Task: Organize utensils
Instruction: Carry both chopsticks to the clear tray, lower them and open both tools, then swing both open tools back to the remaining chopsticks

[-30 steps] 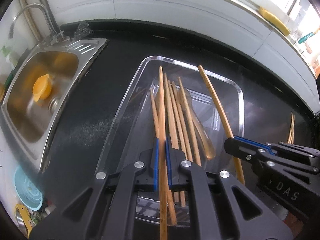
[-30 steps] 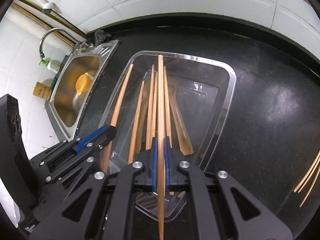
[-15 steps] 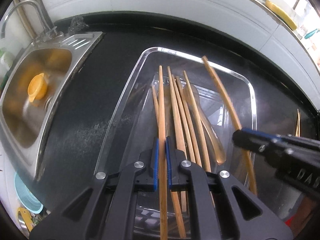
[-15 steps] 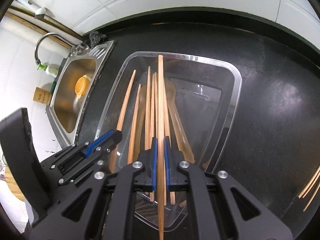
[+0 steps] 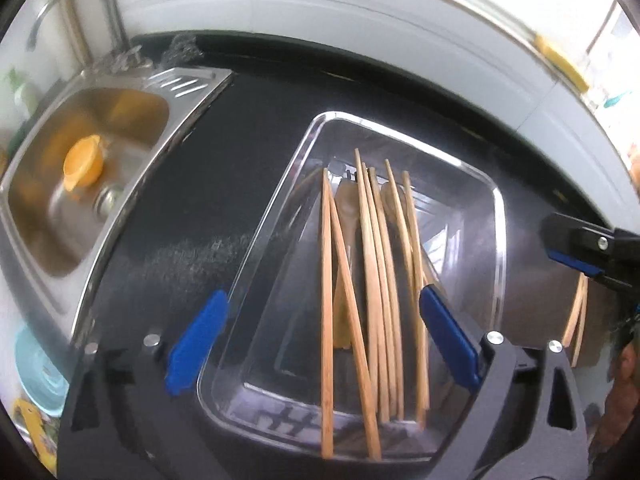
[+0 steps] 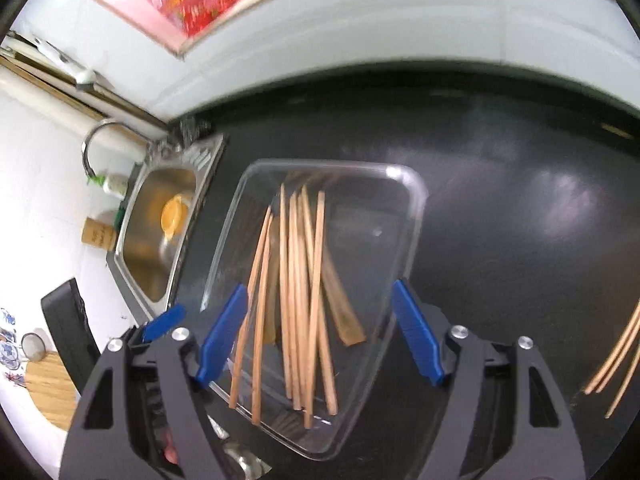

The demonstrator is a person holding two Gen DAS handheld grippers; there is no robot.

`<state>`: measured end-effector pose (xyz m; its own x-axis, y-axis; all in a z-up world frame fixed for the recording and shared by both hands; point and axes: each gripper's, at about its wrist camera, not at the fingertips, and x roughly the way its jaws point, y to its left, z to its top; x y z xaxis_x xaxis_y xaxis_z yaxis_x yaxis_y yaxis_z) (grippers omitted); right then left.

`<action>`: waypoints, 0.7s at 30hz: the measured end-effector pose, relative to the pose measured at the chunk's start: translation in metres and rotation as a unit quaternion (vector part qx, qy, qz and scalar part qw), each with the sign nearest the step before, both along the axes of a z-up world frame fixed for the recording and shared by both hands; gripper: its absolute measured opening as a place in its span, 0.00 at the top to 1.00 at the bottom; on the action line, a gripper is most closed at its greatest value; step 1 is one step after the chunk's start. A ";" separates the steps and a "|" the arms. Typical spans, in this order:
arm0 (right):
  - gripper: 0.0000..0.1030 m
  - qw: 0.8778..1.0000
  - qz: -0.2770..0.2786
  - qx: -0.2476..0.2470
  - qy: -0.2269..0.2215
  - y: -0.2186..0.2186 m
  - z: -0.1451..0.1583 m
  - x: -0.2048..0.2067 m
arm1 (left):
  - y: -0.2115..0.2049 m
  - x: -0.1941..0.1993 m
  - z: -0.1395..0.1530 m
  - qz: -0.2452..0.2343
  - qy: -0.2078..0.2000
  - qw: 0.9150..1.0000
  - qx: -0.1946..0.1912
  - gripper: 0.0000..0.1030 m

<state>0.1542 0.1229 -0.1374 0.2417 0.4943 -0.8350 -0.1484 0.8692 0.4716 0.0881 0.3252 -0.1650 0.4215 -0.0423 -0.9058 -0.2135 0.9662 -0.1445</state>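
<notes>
A clear plastic tray (image 5: 280, 200) (image 6: 418, 208) on the black counter holds several wooden chopsticks (image 5: 372, 280) (image 6: 300, 280) and a flat wooden spoon (image 6: 344, 312). My left gripper (image 5: 322, 296) hangs over the tray's near end. Its jaws are opening wide and nothing is pinched between the blue pads; the chopsticks lie loose below them. My right gripper (image 6: 319, 289) is above the same tray, jaws also opening, gripping nothing. In the left wrist view the right gripper (image 5: 580, 248) shows at the right edge.
A steel sink (image 5: 92, 184) (image 6: 156, 232) with an orange cup (image 5: 82, 162) lies left of the tray. More loose chopsticks (image 6: 616, 356) (image 5: 576, 320) lie on the counter to the right. White tiled wall runs along the back.
Both grippers were shut on a chopstick each; both have now opened and the chopsticks lie in the tray. The right gripper has drawn back to the right and upward.
</notes>
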 end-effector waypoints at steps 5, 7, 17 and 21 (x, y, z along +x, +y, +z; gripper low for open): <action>0.28 1.000 -0.020 -0.002 -0.008 -0.041 0.012 -0.021 | -0.001 -0.019 0.012 0.012 -0.014 1.000 -0.003 0.06; 0.27 0.999 -0.029 -0.005 -0.011 -0.060 0.015 -0.032 | -0.010 -0.025 0.017 0.007 -0.021 1.000 0.000 0.06; 0.22 0.986 -0.103 -0.119 -0.045 -0.201 0.006 -0.111 | -0.136 -0.029 0.039 -0.125 -0.073 0.989 -0.003 0.06; 0.22 0.976 -0.132 -0.170 -0.031 -0.251 -0.018 -0.150 | -0.217 -0.037 0.018 -0.226 -0.073 0.971 0.010 0.06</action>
